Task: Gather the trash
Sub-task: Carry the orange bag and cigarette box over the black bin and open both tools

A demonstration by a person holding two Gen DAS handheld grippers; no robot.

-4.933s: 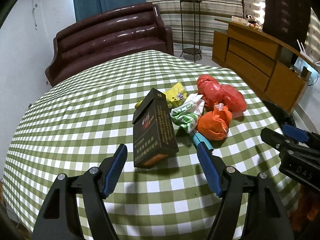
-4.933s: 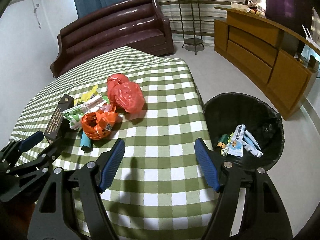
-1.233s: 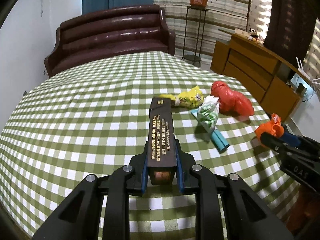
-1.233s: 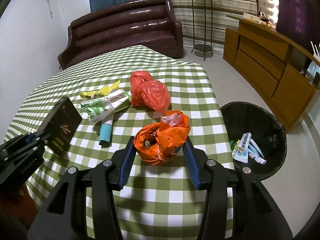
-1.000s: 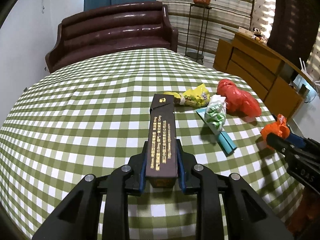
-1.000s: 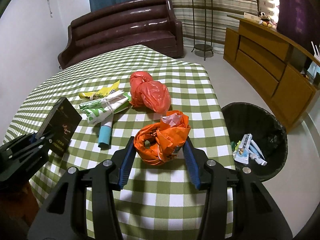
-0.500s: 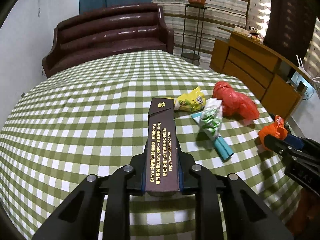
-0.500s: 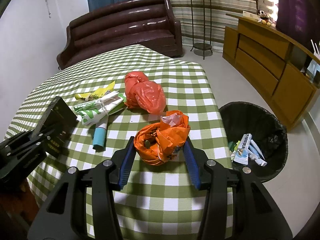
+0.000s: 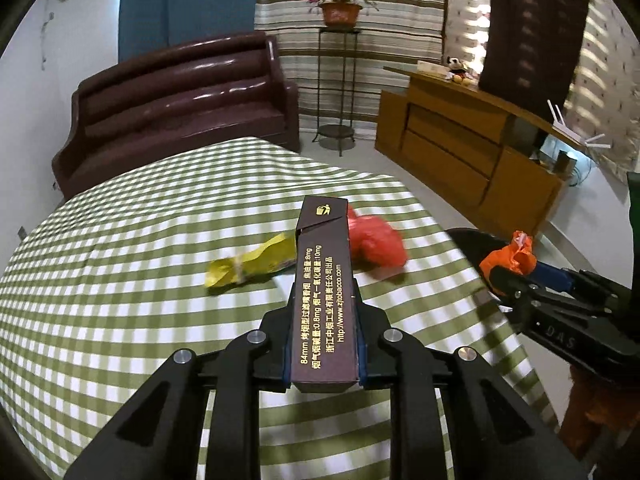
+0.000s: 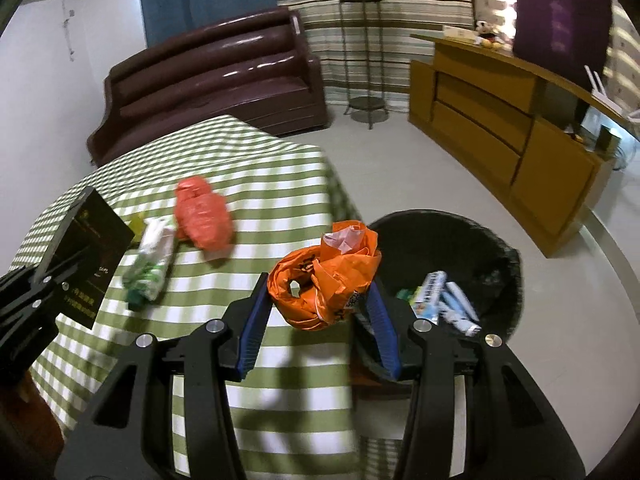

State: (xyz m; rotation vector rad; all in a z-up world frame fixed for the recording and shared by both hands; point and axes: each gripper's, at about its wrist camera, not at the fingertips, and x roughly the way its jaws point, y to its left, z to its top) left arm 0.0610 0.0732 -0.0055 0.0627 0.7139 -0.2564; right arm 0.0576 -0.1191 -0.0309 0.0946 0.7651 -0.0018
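Observation:
My left gripper is shut on a long dark brown carton with gold print and holds it above the checked table; the carton also shows in the right wrist view. My right gripper is shut on a crumpled orange plastic bag and holds it at the table's right edge, next to a black trash bin with tubes and wrappers inside. The bag also shows in the left wrist view.
On the table lie a red plastic bag, a yellow wrapper and a green-and-white wrapper. A brown sofa stands beyond the table, a wooden sideboard to the right, a plant stand at the back.
Both grippers have swung to the right with their loads. The orange bag now hangs at the table's edge beside the bin, and the bin looms larger in the right wrist view.

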